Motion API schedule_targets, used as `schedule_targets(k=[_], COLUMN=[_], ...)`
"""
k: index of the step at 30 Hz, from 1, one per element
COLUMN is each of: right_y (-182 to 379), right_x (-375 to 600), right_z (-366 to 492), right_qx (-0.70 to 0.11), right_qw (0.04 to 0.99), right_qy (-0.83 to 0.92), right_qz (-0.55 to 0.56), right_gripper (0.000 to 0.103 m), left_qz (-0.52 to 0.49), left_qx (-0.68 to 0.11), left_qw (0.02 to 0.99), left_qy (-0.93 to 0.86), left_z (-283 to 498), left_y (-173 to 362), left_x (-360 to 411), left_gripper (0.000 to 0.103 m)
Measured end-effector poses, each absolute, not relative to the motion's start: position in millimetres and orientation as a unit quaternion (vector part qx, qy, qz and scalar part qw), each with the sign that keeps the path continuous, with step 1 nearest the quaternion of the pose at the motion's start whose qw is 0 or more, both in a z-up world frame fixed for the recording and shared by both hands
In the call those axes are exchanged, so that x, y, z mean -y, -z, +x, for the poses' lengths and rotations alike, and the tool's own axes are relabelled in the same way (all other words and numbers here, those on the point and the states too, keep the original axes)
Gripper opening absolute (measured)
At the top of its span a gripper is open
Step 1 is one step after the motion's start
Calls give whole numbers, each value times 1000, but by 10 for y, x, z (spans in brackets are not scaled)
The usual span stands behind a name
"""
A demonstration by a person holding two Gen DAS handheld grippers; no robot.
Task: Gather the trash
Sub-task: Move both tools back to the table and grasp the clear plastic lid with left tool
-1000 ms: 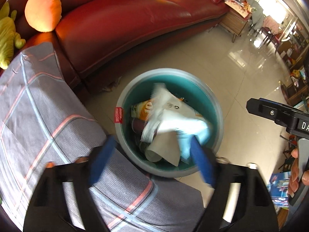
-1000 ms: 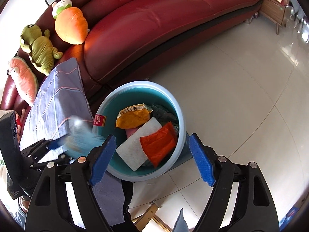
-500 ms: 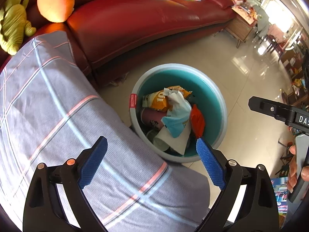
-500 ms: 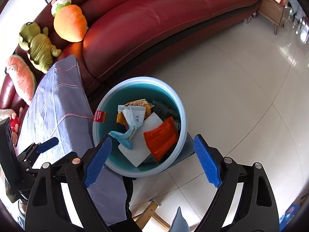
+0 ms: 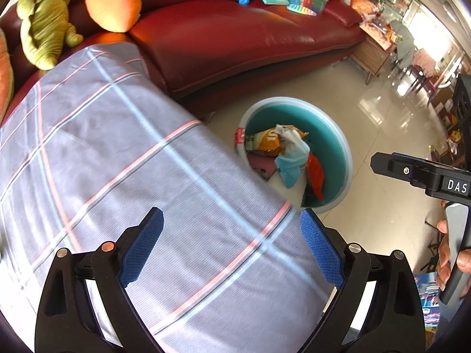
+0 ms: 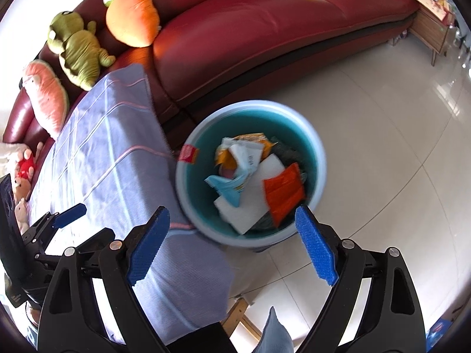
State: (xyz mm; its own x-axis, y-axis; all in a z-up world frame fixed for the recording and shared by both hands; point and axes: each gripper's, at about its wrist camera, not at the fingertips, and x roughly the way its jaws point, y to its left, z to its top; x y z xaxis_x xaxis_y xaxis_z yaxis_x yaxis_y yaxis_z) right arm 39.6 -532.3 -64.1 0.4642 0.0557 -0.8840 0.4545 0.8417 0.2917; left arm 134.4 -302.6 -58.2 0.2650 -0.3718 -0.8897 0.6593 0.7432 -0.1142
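Note:
A teal trash bin [image 5: 282, 100] stands on the floor beside a table draped in checked cloth [image 5: 117, 161]. Inside lie a light-blue and white wrapper [image 5: 291, 158], an orange-red wrapper [image 5: 315, 176] and a yellow snack bag [image 5: 265, 139]. My left gripper [image 5: 231, 214] is open and empty over the cloth, short of the bin. My right gripper [image 6: 232, 214] is open and empty above the near rim of the bin [image 6: 321, 158]. Below it lie the blue-white wrapper [image 6: 235, 176], the orange-red wrapper [image 6: 282, 191] and white paper [image 6: 241, 214].
A red leather sofa [image 5: 235, 38] curves behind the bin, with plush toys [image 6: 76, 56] and books on it. A wooden side table [image 5: 374, 56] stands at the sofa's far end. A hand [image 5: 450, 253] holds the right gripper's handle. Pale tiled floor [image 6: 382, 147] lies right of the bin.
The light-blue wrapper left my left gripper and now lies in the bin. My left gripper has pulled back over the cloth. The right gripper has shifted too, and the bin sits further right in both views.

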Motion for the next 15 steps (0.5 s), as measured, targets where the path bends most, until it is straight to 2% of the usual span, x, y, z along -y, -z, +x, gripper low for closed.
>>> schedule_targets(k=[15], right_y=[407], right_x=[4180], right_z=[363], right_qx=[-519], right_qw=[829], right_qy=[75], right_qz=[194], right_gripper=[83], left_qz=[97], left_qx=[-507], left_qw=[804], left_qy=[295], left_z=[1119], left_y=[501], left_x=[1526], left_gripper=[94])
